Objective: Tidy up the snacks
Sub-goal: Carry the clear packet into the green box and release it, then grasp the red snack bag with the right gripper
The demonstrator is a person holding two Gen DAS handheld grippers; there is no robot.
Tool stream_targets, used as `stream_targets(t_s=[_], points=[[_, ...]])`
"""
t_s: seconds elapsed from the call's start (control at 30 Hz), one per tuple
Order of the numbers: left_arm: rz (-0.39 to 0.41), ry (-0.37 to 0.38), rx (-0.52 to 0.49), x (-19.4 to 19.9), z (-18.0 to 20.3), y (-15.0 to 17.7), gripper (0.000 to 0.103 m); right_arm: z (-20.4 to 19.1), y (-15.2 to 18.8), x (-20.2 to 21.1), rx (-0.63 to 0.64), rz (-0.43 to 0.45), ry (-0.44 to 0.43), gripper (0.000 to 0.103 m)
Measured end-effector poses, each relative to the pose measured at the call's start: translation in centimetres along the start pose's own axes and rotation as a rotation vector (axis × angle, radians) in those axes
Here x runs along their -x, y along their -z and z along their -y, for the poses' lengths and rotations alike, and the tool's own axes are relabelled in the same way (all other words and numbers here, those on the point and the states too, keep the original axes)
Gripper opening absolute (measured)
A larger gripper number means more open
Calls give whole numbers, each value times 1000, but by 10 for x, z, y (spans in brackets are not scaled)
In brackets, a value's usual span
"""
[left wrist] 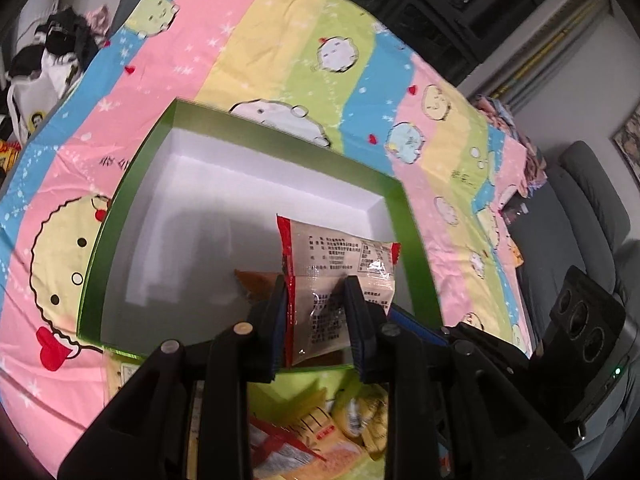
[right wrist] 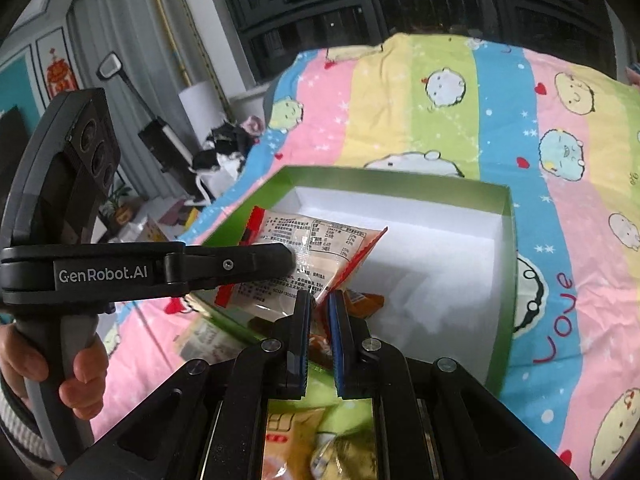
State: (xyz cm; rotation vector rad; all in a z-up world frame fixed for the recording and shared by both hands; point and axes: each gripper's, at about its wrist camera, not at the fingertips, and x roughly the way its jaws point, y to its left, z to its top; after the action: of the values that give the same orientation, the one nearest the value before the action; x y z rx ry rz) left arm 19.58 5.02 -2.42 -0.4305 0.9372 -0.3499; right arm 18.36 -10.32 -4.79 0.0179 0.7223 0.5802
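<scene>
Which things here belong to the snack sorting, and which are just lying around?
Part of the job:
left gripper, shut on the snack packet
right gripper
green box
orange snack in the box
loose snacks nearby

Just lying about:
cartoon bedsheet
clothes pile

Both wrist views face the green box [left wrist: 416,240] closely

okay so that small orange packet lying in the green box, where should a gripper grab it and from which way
Probably from above, across its narrow middle. The orange packet lies flat on the white floor of the green box, so only its top face is free. The near side is crowded: the left gripper holds the big snack bag partly over it, and the right gripper sits there too.
</scene>
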Motion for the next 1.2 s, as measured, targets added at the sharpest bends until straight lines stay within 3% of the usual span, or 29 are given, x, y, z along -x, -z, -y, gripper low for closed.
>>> stream_targets(t_s=[0.23, 0.3, 0.4, 0.43, 0.8, 1.03, 1.2], points=[[-22, -51, 31, -13, -13, -2, 37, -4, 0, -20, 15, -47, 18, 11], [-17, -63, 28, -10, -12, -2, 47, -3, -1, -20, 7, -50, 24, 13], [11, -78, 23, 1, -13, -2, 64, -3, -1, -15, -3, -45, 39, 28], [21, -79, 24, 5, -14, -2, 65, -2, 0, -12, -9, -39, 40, 35], [126, -118, 36, 72, -31, 25, 70, -1, 12, 33, -56, 15, 5, 39], [64, -74, 172, 76, -57, 74, 70, -25, 44, 32, -15, -73, -152, 39], [18, -60, 280, 72, -77, 98, 70, -40, 58, 6, -2, -141, -159, 39]])
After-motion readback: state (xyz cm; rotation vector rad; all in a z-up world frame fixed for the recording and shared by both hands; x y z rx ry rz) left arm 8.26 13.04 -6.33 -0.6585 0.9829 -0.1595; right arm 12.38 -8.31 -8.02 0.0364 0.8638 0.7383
